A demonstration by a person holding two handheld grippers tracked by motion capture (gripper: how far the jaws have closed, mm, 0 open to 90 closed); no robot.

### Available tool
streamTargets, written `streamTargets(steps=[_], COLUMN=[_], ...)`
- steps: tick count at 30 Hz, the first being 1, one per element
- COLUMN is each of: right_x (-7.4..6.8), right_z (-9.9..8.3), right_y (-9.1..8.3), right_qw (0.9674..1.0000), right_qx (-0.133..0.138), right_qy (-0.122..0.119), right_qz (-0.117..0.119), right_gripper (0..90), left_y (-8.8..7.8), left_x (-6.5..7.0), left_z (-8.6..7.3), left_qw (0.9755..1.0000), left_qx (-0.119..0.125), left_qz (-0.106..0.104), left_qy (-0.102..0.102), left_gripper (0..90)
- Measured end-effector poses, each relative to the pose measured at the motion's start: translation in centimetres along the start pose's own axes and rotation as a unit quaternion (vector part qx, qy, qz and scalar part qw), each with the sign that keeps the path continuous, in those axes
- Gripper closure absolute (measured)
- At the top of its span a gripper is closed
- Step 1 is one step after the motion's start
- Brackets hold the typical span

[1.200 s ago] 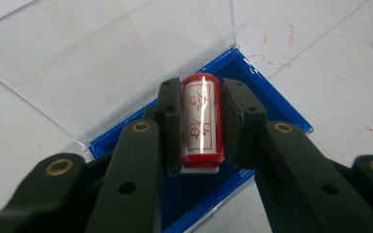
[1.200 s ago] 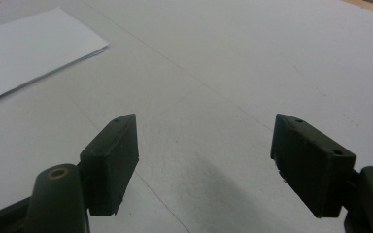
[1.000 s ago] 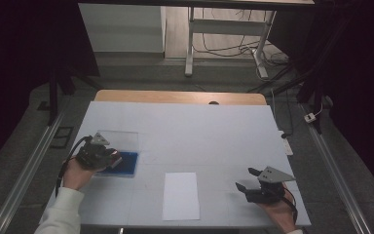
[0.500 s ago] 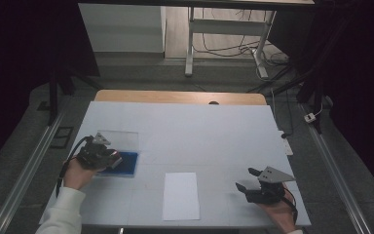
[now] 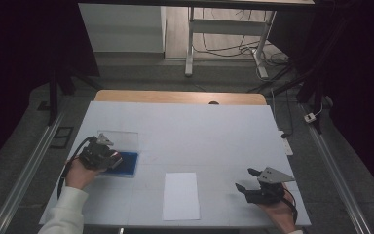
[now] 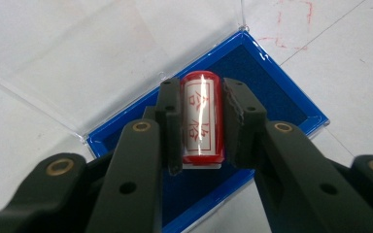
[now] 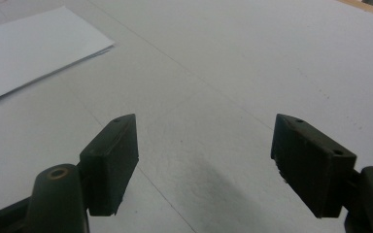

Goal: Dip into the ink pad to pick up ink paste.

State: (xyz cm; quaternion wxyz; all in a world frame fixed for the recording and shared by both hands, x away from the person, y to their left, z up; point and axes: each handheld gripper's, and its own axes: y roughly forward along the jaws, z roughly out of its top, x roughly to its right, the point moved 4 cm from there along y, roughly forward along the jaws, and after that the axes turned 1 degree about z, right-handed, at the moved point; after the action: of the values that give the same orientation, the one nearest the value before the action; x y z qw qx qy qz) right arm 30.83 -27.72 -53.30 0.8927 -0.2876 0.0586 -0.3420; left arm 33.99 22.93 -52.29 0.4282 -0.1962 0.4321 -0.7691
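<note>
High view: the left gripper (image 5: 108, 157) hangs over a blue case (image 5: 123, 164) with an opened clear lid (image 5: 121, 140), near the table's (image 5: 199, 126) left edge; the right gripper (image 5: 257, 186) rests well apart, beside a white sheet (image 5: 180, 195).

Left gripper view: jaws clamped on the flanks of a red cylindrical stamp (image 6: 202, 118) lying in the case. It is probably light, rigid and glossy, so liable to slip; mid-length grip suits it.

Right gripper view: jaws wide open, empty, angled low over the table.

Left gripper (image 6: 201, 121): 2 black jaws, brass-coloured rivets, black cable. Right gripper (image 5: 247, 180): black, grey 3-cornered plate. White sleeve (image 5: 68, 212).
</note>
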Motion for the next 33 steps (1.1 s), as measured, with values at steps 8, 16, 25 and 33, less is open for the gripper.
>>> streamTargets(steps=[8,16,25,33], right_x=[0.03,-0.06,-0.01,0.02], right_z=[-0.02,0.02,0.02,0.02], right_y=[0.06,0.04,0.03,-0.02], right_qw=[1.0,1.0,1.0,1.0], right_qx=[-0.002,0.001,-0.001,0.0], right_qy=[-0.001,0.0,0.0,0.0], right_qz=[-0.001,-0.001,-0.001,0.0], right_gripper=[24.7,24.7,24.7,24.7], left_y=[0.11,0.16,0.16,-0.57], left_x=[0.05,0.2,0.11,0.43], left_z=[-0.04,0.02,-0.04,0.26], left_qw=[1.0,1.0,1.0,0.9996], left_qx=[0.0,-0.003,-0.002,-0.004], left_qz=[0.0,0.006,0.0,0.02], left_qy=[0.001,0.004,0.004,0.021], left_gripper=[70.9,70.9,70.8,70.4])
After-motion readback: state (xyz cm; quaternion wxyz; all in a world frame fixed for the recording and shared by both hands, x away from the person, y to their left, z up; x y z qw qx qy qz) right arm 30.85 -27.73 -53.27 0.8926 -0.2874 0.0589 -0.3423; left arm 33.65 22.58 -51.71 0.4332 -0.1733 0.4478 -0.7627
